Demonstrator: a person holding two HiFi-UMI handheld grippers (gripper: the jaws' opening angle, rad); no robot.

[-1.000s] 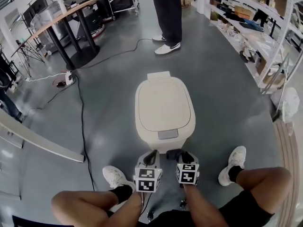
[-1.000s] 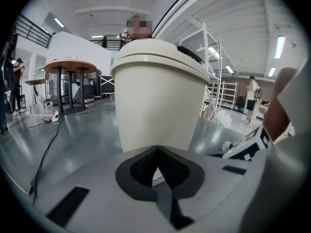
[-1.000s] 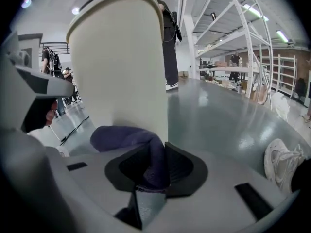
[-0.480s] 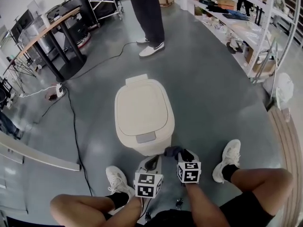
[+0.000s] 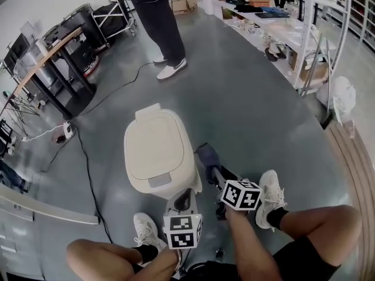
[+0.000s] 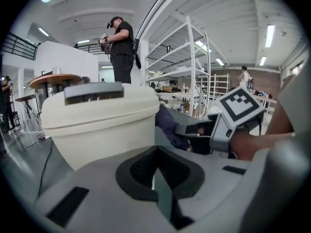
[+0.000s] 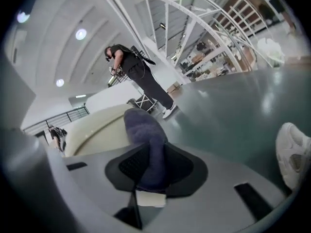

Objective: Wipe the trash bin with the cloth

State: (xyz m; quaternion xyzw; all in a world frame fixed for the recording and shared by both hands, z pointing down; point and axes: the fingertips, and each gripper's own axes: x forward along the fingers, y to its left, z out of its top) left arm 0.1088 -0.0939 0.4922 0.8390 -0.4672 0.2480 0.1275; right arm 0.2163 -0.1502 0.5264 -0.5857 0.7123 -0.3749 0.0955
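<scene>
A cream trash bin (image 5: 155, 151) with a closed lid stands on the grey floor between my feet. My right gripper (image 5: 215, 171) is shut on a dark blue cloth (image 5: 206, 154), which lies against the bin's right side wall. In the right gripper view the cloth (image 7: 145, 135) fills the gap between the jaws of the right gripper (image 7: 148, 174), with the bin (image 7: 92, 127) just to its left. My left gripper (image 5: 186, 198) is low at the bin's front, shut and holding nothing. Its own view faces the bin (image 6: 97, 120), with the left gripper (image 6: 155, 176) below and the cloth (image 6: 167, 125) at right.
A person (image 5: 155, 22) stands beyond the bin. A black cable (image 5: 88, 163) runs over the floor at left, near a round-edged table (image 5: 47, 57). Shelving (image 5: 281, 28) and a white bag (image 5: 343, 98) line the right. My shoes (image 5: 269, 198) flank the grippers.
My right gripper has reached forward from in front of the bin to its right side, taking the cloth with it. The left gripper has stayed low at the front.
</scene>
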